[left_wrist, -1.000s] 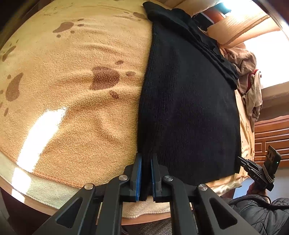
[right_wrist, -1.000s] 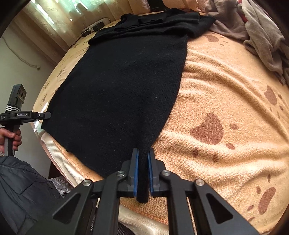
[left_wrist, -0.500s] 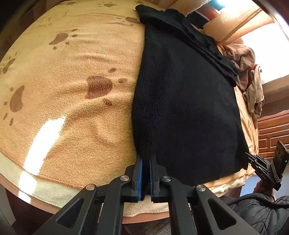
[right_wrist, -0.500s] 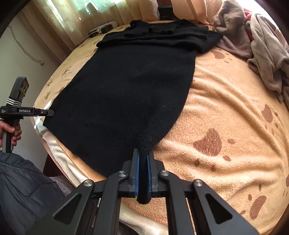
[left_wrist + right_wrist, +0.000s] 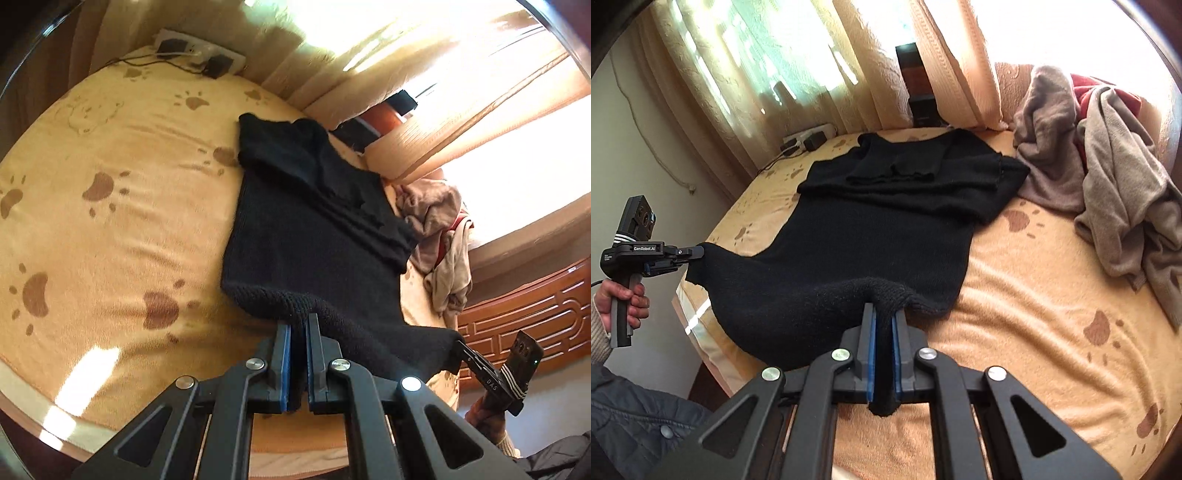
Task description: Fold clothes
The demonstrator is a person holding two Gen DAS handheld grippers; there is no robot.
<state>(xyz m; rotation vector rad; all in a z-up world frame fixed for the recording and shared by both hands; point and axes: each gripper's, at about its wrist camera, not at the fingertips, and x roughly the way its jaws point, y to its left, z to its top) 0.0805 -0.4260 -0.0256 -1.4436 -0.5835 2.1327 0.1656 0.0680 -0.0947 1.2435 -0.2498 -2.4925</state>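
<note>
Both grippers — left hand-held gripper (image 5: 297, 334) and right hand-held gripper (image 5: 882, 314) — clench the black sweater's (image 5: 871, 229) hem corners, lifted off the bed's (image 5: 1034, 295) near edge.

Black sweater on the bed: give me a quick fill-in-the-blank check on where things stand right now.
1. The left gripper is shut on the black sweater's ____ edge.
2. The right gripper is ____ on the same edge.
3. The blanket under the sweater is printed with brown ____ prints.
4. The pile of beige and grey clothes lies to the sweater's ____ in the right wrist view.

Missing words: bottom; shut; paw; right
</note>
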